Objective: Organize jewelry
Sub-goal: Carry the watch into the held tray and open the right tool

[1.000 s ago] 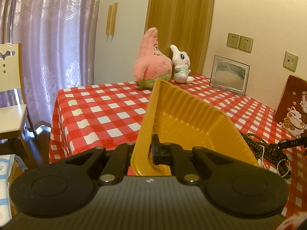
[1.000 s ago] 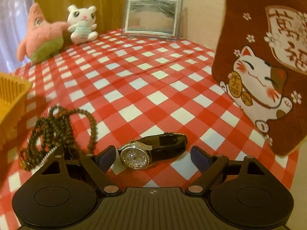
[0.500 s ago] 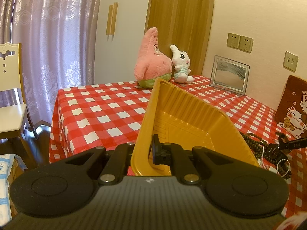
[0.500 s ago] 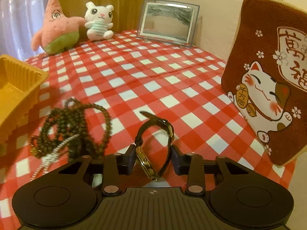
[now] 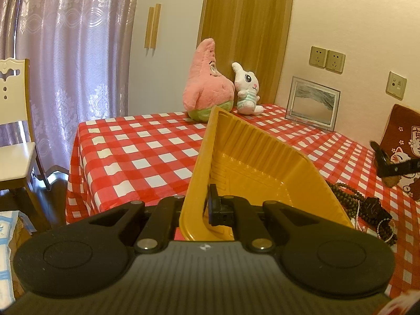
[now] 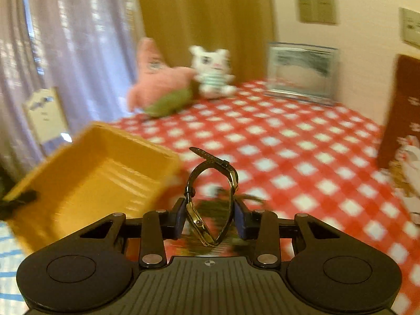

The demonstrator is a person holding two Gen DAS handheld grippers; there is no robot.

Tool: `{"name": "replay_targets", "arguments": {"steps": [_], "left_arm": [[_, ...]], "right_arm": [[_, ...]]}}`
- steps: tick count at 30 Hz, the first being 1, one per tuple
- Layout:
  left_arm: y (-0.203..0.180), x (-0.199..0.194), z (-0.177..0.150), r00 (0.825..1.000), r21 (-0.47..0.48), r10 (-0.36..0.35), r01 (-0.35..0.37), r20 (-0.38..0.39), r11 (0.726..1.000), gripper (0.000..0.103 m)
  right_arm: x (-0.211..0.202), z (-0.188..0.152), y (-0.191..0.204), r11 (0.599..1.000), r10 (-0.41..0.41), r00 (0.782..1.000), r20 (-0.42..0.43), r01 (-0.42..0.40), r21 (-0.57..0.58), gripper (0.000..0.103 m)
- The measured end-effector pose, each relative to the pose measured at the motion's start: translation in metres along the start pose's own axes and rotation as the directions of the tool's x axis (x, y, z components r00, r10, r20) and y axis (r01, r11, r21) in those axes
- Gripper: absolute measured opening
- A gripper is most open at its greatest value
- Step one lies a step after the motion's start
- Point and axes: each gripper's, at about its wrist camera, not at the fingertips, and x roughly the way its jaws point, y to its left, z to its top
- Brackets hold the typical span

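Since a second ago the right claw point(image 6: 210, 216) has closed its jaws around the watch point(image 6: 211, 197) that lay flat on the table, and the watch now stands clear of the cloth, gripped by its sides with the strap looping upward and the gold-rimmed case low on the left. The view behind it has swung from the cat cushion toward the yellow tray point(image 6: 89, 181), which now fills the near left of that view. The picture is blurred with motion.

The left claw point(image 5: 203, 207) looks unchanged: its jaws are pinched tight on the near wall of the yellow tray, which sits tilted with its far end raised. In the left wrist view the right claw's tip and the watch point(image 5: 380, 161) show at the far right edge, above the table point(image 5: 136, 155) and in front of the cat cushion point(image 5: 404, 136).

Just right of the tray a heap of dark beads point(image 5: 349, 197) lies on the red-checked cloth with a black watch point(image 5: 374, 206) and a string of pale pearls point(image 5: 386, 232) tangled in it. At the far end of the table sit a pink star toy point(image 5: 207, 84), a white rabbit toy point(image 5: 246, 92) and a framed picture point(image 5: 312, 103) leaning by the wall.
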Motion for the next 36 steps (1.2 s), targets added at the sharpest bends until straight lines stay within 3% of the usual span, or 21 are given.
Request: {"name": "replay_targets", "arguments": {"steps": [5,9,14,18,23,29,36], "left_arm": [[-0.001,0.0,0.0,1.0,-0.002,0.0,0.0,0.0,1.0,0.005],[-0.001,-0.001,-0.001,1.0,-0.007,0.0,0.0,0.001,1.0,0.005],[-0.001,-0.002,-0.002,1.0,-0.013,-0.002,0.002,0.004,1.0,0.005],[-0.001,-0.003,-0.003,1.0,-0.019,-0.003,0.003,0.006,1.0,0.005],[-0.001,-0.004,-0.003,1.0,-0.025,-0.005,0.005,0.011,1.0,0.005],[0.0,-0.003,-0.003,1.0,-0.027,-0.004,0.004,0.005,1.0,0.005],[0.001,-0.003,-0.005,1.0,-0.029,-0.001,0.001,0.001,1.0,0.005]], "right_arm": [[0.012,0.004,0.047,0.986,0.164,0.986,-0.039,-0.164,0.002,0.038],[0.034,-0.002,0.081,0.969,0.247,0.963,-0.108,-0.245,0.03,0.038],[0.061,-0.012,0.107,0.953,0.301,0.934,-0.19,-0.29,0.087,0.038],[0.077,-0.024,0.119,0.958,0.287,0.919,-0.271,-0.277,0.076,0.038],[0.079,-0.033,0.131,0.967,0.24,0.926,-0.291,-0.253,-0.008,0.04],[0.078,-0.035,0.138,0.969,0.225,0.931,-0.289,-0.246,-0.038,0.058],[0.05,-0.02,0.137,0.963,0.245,0.955,-0.166,-0.26,-0.07,0.061]]}}
